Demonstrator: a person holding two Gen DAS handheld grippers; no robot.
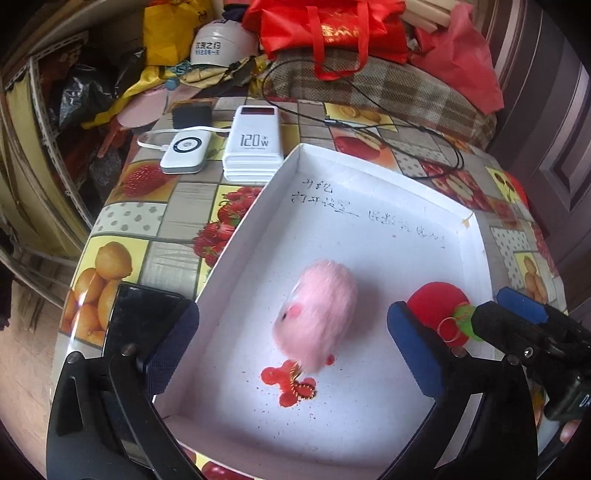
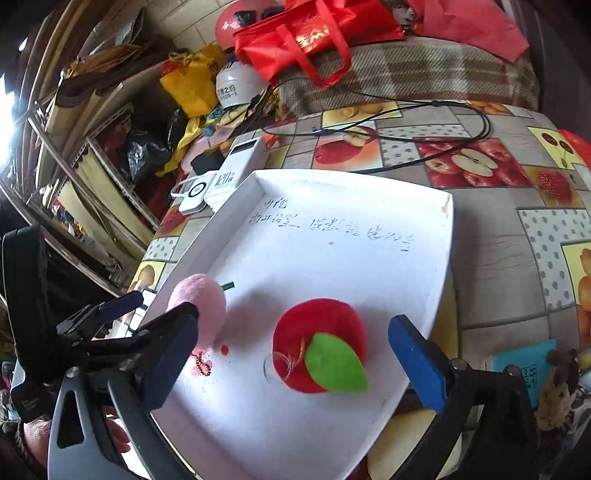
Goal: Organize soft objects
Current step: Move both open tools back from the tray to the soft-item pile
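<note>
Fruit-print tablecloth (image 1: 155,221) under shallow white cardboard tray (image 1: 369,177); we hold left gripper (image 1: 291,332) and right gripper (image 2: 291,354) wide apart, empty, so fuzzy pink plush (image 1: 317,314) and red felt apple (image 2: 319,345) rest sorted inside tray.

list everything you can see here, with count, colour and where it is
pink plush toy: 1, pink, lying in the white tray, left of the apple
plush apple: 1, red with a green leaf, in the tray
red tassel charm: 1, red and gold, on the tray floor at the pink toy's near end
white tray: 1, white with handwriting inside, on the table
table: 1, fruit-print cloth
power banks: 2, white, behind the tray's left corner
black cable: 1, looped behind the tray
red bag: 1, at the back on a plaid cushion
left gripper: open, over the pink toy
right gripper: open, over the apple
</note>
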